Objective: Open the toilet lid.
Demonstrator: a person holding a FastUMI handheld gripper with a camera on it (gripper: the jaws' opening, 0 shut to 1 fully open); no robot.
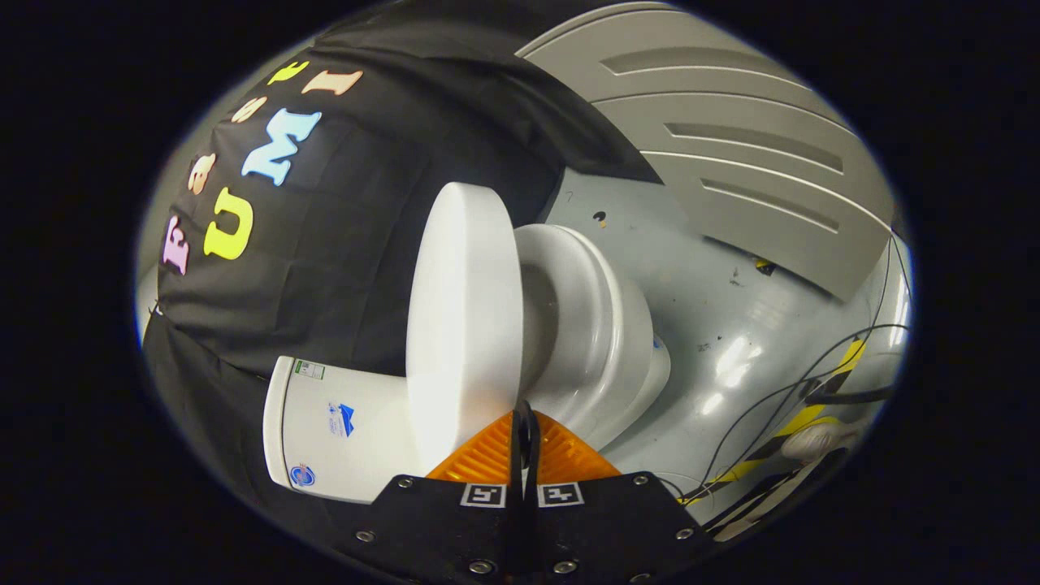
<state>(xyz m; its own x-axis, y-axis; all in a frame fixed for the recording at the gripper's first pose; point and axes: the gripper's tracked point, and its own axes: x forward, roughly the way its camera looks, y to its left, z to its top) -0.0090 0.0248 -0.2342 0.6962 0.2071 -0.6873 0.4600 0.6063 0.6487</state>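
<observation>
A glossy grey-blue floor (731, 325) stretches under the toilet, scuffed in spots, with thin black cables (780, 406) trailing across it and a yellow-and-black striped tape (812, 418) near them. A grey ribbed panel (731, 154) lies or leans beyond the toilet. The white toilet lid (463, 325) is swung up off the seat (601, 325), standing away from the bowl, with the tank (333, 431) behind it. The gripper (524, 431) has its fingers pressed nearly together, only a thin slit between them, their tips at the lid's rim; whether they pinch it I cannot tell
</observation>
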